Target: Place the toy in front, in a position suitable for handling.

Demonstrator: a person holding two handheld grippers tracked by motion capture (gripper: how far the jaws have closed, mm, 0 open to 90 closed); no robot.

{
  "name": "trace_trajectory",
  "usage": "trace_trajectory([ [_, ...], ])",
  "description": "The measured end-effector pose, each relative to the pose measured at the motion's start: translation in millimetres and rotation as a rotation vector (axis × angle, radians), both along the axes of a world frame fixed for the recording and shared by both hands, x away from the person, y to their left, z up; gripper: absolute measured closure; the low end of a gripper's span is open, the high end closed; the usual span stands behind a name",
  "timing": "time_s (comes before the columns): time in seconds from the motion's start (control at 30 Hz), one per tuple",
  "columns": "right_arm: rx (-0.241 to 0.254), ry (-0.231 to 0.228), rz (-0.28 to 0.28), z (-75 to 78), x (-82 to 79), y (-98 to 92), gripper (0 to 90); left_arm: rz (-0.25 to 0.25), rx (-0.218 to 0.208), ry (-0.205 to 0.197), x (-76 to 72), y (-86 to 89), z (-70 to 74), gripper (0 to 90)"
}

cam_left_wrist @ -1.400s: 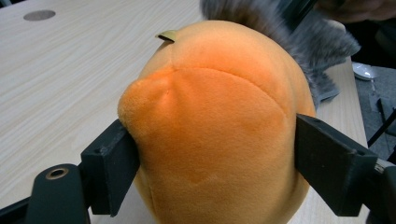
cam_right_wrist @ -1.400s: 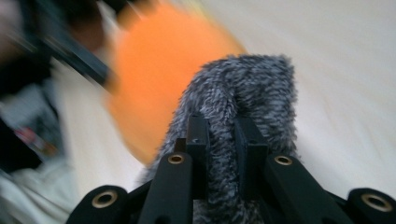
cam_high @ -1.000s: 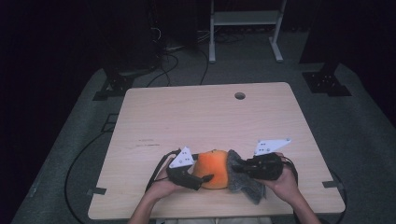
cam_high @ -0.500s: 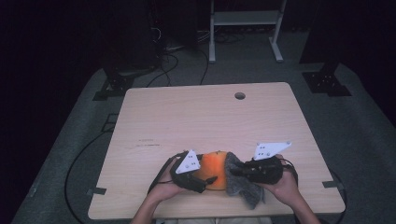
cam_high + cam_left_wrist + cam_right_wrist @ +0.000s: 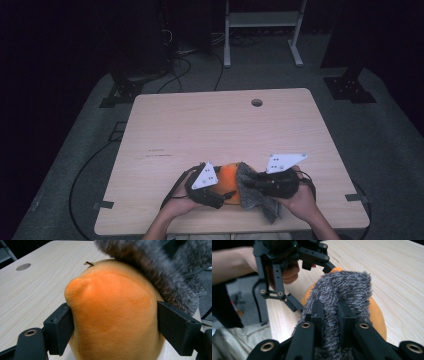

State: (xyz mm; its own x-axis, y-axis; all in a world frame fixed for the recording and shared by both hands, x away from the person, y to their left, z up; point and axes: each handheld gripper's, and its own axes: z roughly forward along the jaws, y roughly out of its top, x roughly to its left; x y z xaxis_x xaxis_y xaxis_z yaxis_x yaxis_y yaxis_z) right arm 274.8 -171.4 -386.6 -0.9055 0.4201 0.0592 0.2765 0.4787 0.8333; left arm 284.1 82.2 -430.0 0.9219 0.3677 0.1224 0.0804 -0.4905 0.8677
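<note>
— What's your left claw [image 5: 220, 192] doing?

— It grips the orange plush toy [image 5: 112, 315] from both sides. In my left claw view each black jaw presses into the soft fabric, one on either flank, so the toy bulges up between them.

— And where does the toy sit?

— At the near edge of the surface [image 5: 215, 130], right in front of me, between my two hands. From the high view you see its orange body [image 5: 229, 176] tucked between the claws.

— Your right claw [image 5: 329, 315]?

— Narrow, nearly closed, pinching a fold of grey furry cloth [image 5: 342, 292]. In my right claw view the fur fills the gap between the jaws and spills over their tips.

— How does the cloth lie against the toy?

— It drapes over the top of the toy, touching it. From the high view the grey cloth [image 5: 255, 192] lies on the toy's right side and hangs down toward the surface's near edge by my right hand [image 5: 300, 200].

— Can you see the left claw from the right one?

— Yes, it shows beyond the fur, my left hand [image 5: 287, 270] wrapped round its frame, one jaw tip touching the orange just past the cloth.
</note>
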Motion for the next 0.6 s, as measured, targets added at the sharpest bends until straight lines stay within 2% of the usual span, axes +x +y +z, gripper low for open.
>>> trace_trajectory([
  [0.07, -0.015, 0.005, -0.003, -4.3, 2.0, 0.6, 77.3, 0.001, -0.008, 0.012, 1.9, 3.2, 0.1, 19.0],
  [0.17, -0.029, 0.056, -0.026, -13.2, 10.7, -10.4, 77.3, 0.017, -0.035, 0.046, 5.3, 6.9, -0.9, 19.9],
  [0.23, -0.026, 0.08, -0.051, -14.9, 13.1, -16.6, 77.3, 0.024, -0.035, 0.046, 5.4, 6.3, -1.2, 20.0],
  [0.3, -0.001, 0.067, -0.043, -11.5, 10.4, -15.6, 77.4, 0.019, -0.017, 0.025, 3.1, 2.2, -0.8, 19.7],
  [0.33, 0.021, 0.057, -0.021, -7.3, 7.1, -11.3, 77.4, 0.015, -0.008, 0.009, 1.1, -0.1, -0.3, 19.6],
  [0.43, 0.024, 0.024, 0.023, -0.1, 0.4, 1.4, 77.2, -0.001, 0.029, -0.031, -4.3, -5.1, 1.8, 19.0],
  [0.5, -0.011, 0.008, 0.021, -0.4, -1.2, 6.1, 77.1, -0.008, 0.031, -0.029, -4.0, -3.8, 1.8, 18.8],
  [0.6, -0.028, 0.042, 0.003, -7.8, 6.6, -2.7, 77.5, -0.003, 0.013, -0.005, -0.9, 0.9, 0.3, 19.3],
])
